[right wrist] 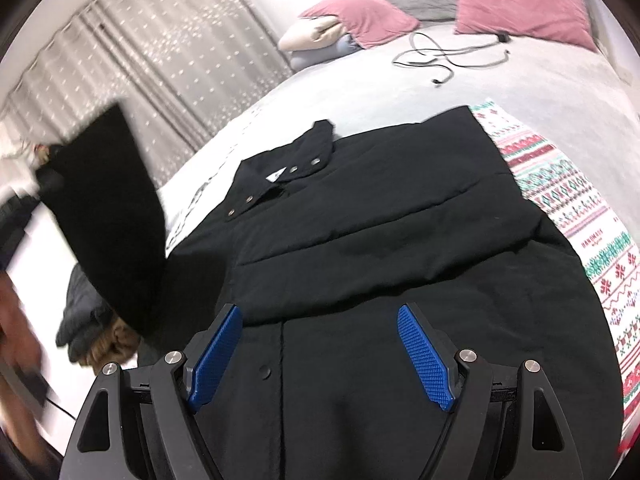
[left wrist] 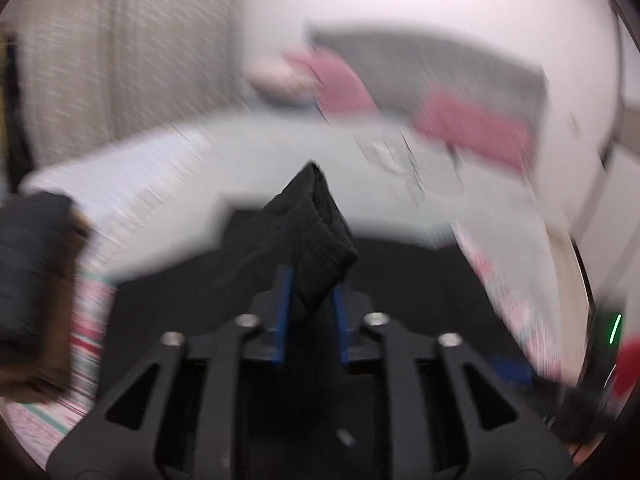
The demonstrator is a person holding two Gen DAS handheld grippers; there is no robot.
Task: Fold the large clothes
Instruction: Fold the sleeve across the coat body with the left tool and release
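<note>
A black jacket [right wrist: 400, 240] lies spread flat on the bed [right wrist: 540, 92], collar toward the pillows, its snaps showing along the collar flap. Everything else is placed from that jacket.

Beyond its collar, a grey cable [right wrist: 448, 56] lies looped on the bed cover, and farther back two pink pillows [right wrist: 520, 8] lean on a grey one, with a cream cushion [right wrist: 312, 36] beside them. Under the jacket's right edge runs a patterned blanket [right wrist: 568, 208] in red, green and white. Off its left hem, a dark bundle [right wrist: 84, 320] sits over something tan, at the bed's edge.

The jacket's left sleeve [right wrist: 108, 208] is lifted off the bed and stands up over the left side of the body (blurred in both views). Its ribbed cuff [left wrist: 312, 232] sits between the blue pads of the left gripper [left wrist: 310, 312], jaws narrow; whether the pads press on it cannot be told.

The right gripper [right wrist: 320, 356] hangs over the jacket's lower front with jaws wide apart, nothing between them.
</note>
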